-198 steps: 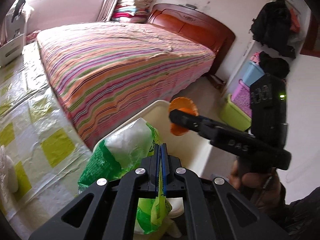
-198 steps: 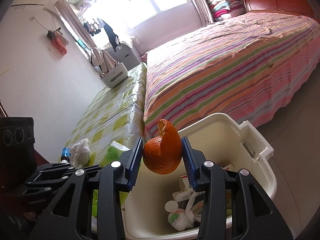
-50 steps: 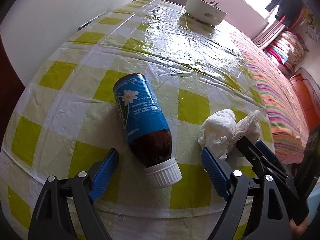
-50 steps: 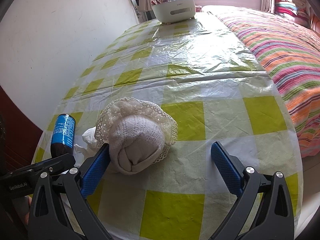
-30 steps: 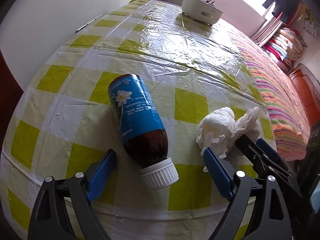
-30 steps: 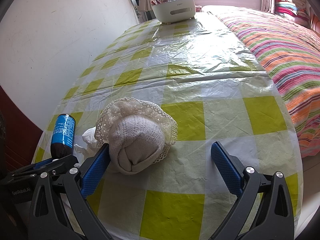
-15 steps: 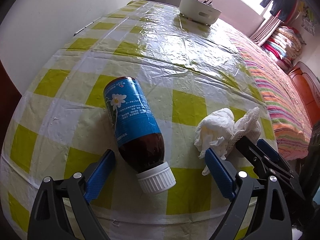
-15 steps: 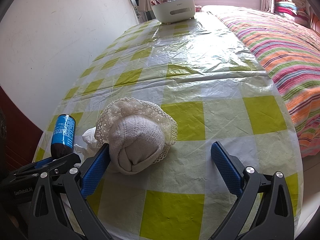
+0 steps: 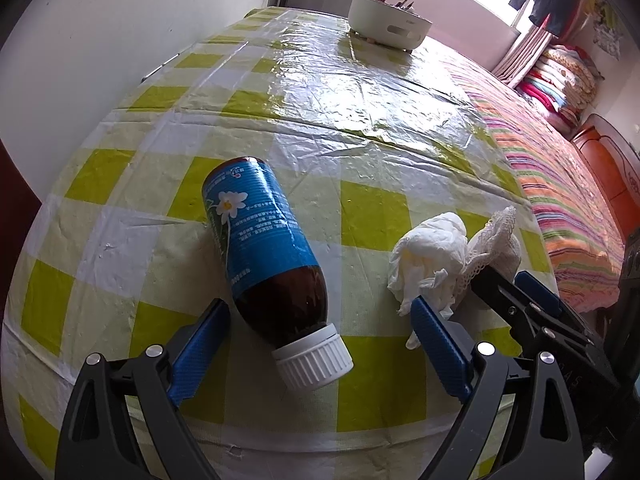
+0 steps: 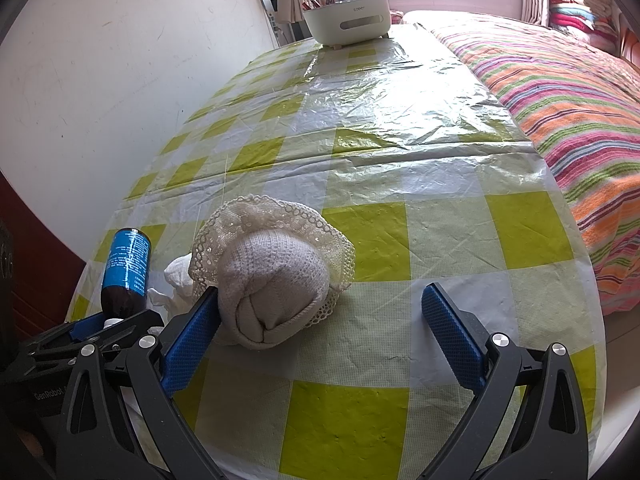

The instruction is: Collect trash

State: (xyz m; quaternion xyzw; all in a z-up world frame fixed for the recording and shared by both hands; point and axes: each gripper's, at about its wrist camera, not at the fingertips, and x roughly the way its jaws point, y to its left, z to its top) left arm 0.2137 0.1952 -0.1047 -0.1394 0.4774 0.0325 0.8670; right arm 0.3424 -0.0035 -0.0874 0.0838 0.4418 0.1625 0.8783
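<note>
A brown bottle [image 9: 266, 256] with a blue label and white cap lies on its side on the checked table [image 9: 360, 120], cap toward me. My left gripper [image 9: 320, 350] is open, its blue pads either side of the cap end, not touching. A crumpled white tissue [image 9: 430, 262] lies right of the bottle, against a cream lace-edged sock ball [image 10: 272, 280]. My right gripper [image 10: 326, 340] is open; its left pad touches the sock ball's left side. In the right wrist view the bottle [image 10: 126, 266] and tissue [image 10: 176, 280] sit at the left.
A white tub [image 9: 388, 26] of small items stands at the table's far end. A bed with a striped cover [image 10: 560, 92] runs along the table's right side. A white wall [image 9: 120, 40] borders the left. The table's near edge lies just under both grippers.
Since 6.6 s ago both grippers left the bin and dropped the green bag and orange peel. Over the last second the left gripper crept closer around the bottle's cap; the right stayed still.
</note>
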